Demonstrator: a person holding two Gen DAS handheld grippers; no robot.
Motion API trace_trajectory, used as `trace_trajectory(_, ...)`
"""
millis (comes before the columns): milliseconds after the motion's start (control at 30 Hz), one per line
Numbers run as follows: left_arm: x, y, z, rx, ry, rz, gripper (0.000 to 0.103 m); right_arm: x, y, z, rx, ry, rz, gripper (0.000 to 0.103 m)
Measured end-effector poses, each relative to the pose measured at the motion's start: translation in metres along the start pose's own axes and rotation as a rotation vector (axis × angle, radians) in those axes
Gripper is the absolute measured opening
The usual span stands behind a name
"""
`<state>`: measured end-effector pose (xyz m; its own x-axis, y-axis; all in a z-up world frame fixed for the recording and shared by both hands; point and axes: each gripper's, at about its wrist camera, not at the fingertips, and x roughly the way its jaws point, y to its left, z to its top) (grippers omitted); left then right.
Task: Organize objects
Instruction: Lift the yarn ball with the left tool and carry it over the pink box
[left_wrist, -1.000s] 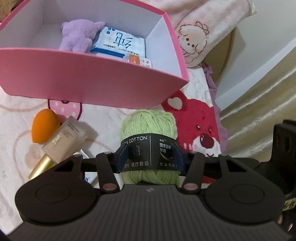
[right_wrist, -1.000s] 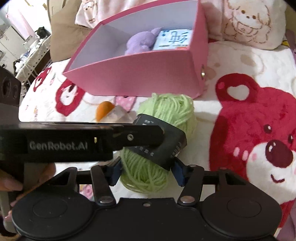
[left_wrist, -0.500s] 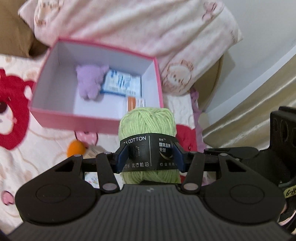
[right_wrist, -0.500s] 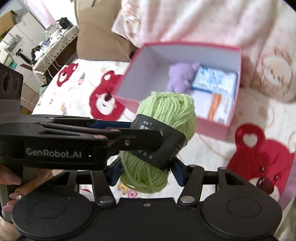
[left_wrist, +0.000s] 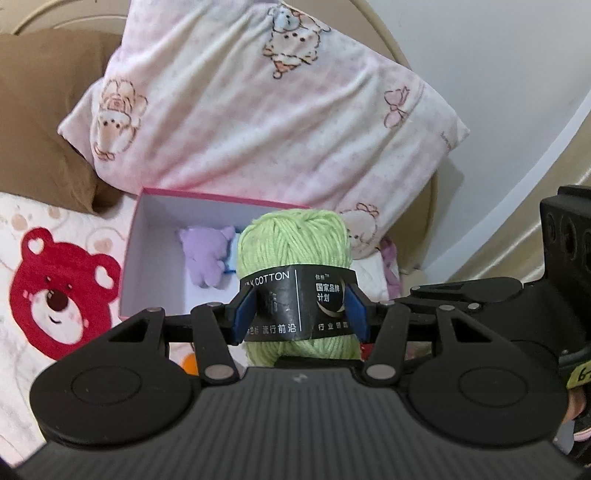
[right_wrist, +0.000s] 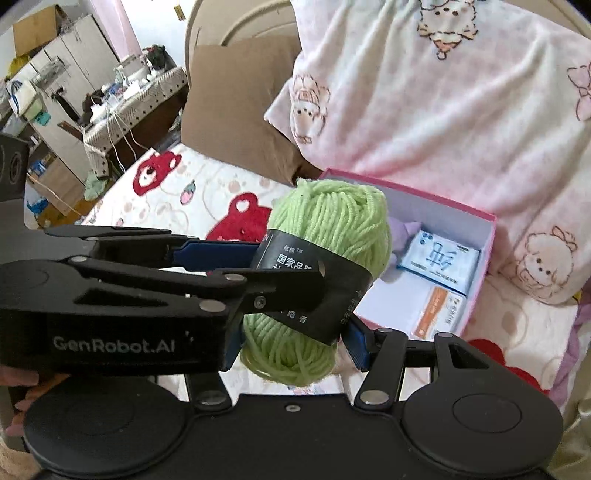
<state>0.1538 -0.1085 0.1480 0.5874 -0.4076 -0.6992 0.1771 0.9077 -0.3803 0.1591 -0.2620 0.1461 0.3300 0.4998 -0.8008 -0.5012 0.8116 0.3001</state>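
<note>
Pink pillow (left_wrist: 258, 122), brown cushion (right_wrist: 236, 110) beside; bear blanket (left_wrist: 55, 295).

Pink box (left_wrist: 129, 258) left half free; pillow (left_wrist: 258, 110) crowds behind.

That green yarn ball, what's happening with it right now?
A person holds the green yarn ball in the air with both handheld grippers at once: the left gripper and the right gripper are each shut on its black label. It hangs over the near side of the open pink box, which sits on the bed and holds a purple plush toy and tissue packs.
</note>
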Motion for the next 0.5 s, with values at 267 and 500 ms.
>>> trace_trajectory(267, 0.024, 0.024, 0.009, 0.014, 0.000, 0.114, 0.051, 0.046, -0.009, 0.009, -0.008, -0.072, 0.080, 0.062)
trace_trajectory(500, 0.074, 0.054, 0.028, 0.007, 0.027, 0.212, 0.051, 0.105, -0.026, 0.021, -0.010, -0.142, 0.117, 0.062)
